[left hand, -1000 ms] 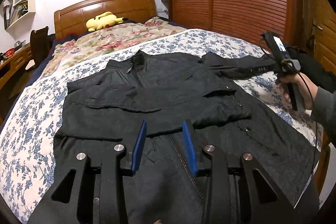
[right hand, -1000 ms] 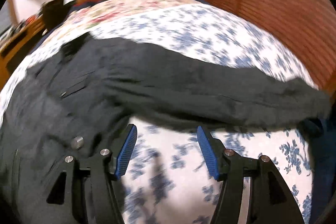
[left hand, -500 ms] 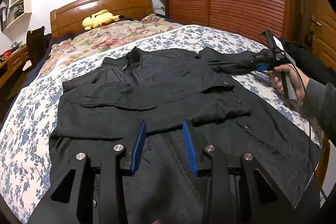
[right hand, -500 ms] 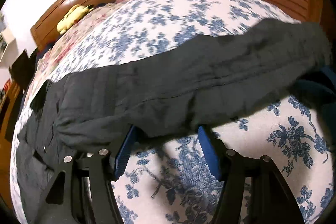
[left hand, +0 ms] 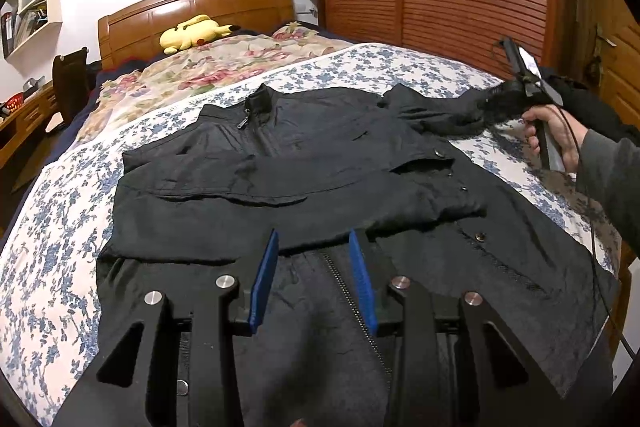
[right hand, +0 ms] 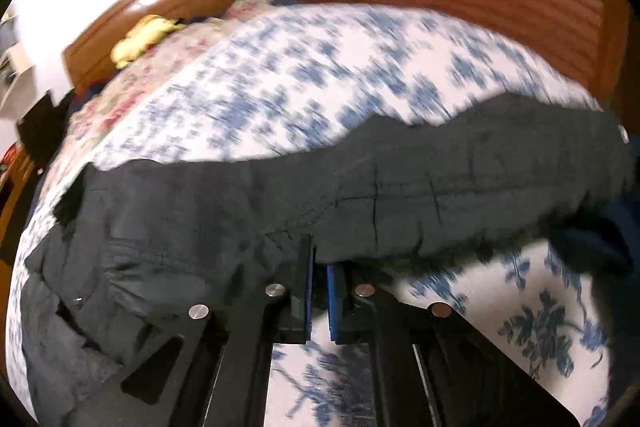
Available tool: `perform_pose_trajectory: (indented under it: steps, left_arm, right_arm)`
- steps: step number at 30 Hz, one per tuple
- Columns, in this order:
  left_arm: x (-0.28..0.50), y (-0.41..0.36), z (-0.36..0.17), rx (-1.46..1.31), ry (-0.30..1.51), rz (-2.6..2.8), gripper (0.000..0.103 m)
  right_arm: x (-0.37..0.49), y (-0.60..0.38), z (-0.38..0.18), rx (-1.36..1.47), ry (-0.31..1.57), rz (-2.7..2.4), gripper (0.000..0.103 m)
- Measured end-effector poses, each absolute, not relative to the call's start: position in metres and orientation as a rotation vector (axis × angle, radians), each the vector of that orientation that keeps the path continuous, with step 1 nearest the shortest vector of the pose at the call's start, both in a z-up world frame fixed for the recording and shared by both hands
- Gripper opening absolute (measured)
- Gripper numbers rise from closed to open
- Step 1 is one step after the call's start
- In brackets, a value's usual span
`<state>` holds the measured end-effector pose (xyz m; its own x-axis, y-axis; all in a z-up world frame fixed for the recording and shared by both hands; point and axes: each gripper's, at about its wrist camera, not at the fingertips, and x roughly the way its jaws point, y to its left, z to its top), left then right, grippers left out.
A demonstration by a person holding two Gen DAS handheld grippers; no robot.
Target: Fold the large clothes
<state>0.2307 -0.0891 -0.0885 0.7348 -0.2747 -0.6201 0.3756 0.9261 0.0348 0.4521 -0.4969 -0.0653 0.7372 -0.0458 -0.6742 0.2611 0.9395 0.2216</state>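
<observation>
Black jacket lay spread on the bed. Right gripper had just clamped its sleeve; left gripper hovered apart above the hem. I'd lift the sleeve clear, then lay it flat across the chest.
</observation>
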Motion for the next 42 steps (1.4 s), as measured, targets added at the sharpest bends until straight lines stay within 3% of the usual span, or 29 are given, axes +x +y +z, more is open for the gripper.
perform_pose_trajectory:
  steps: [10, 22, 25, 28, 32, 35, 42]
  left_arm:
    - [0.231, -0.082, -0.085, 0.145, 0.650, -0.353, 0.038]
    - [0.229, -0.077, -0.082, 0.140, 0.644, -0.346, 0.038]
    - [0.229, -0.076, -0.081, 0.139, 0.641, -0.347, 0.039]
    - [0.229, -0.076, -0.080, 0.136, 0.638, -0.349, 0.039]
    - [0.228, -0.076, -0.079, 0.134, 0.634, -0.353, 0.039]
    - [0.228, -0.077, -0.080, 0.136, 0.636, -0.352, 0.039]
    - [0.228, -0.075, -0.079, 0.131, 0.640, -0.347, 0.039]
  right_arm:
    - [0.429, -0.367, -0.006, 0.087, 0.628, 0.189, 0.005]
    - [0.411, -0.276, -0.031, 0.003, 0.770, 0.338, 0.007]
    - [0.404, -0.271, -0.020, -0.012, 0.787, 0.332, 0.014]
    - [0.390, -0.273, -0.007, -0.027, 0.777, 0.331, 0.038]
    - [0.372, -0.276, 0.009, -0.075, 0.714, 0.330, 0.053]
    - [0.365, -0.282, 0.017, -0.121, 0.668, 0.292, 0.059]
    - [0.383, -0.320, 0.007, -0.096, 0.688, 0.154, 0.061]
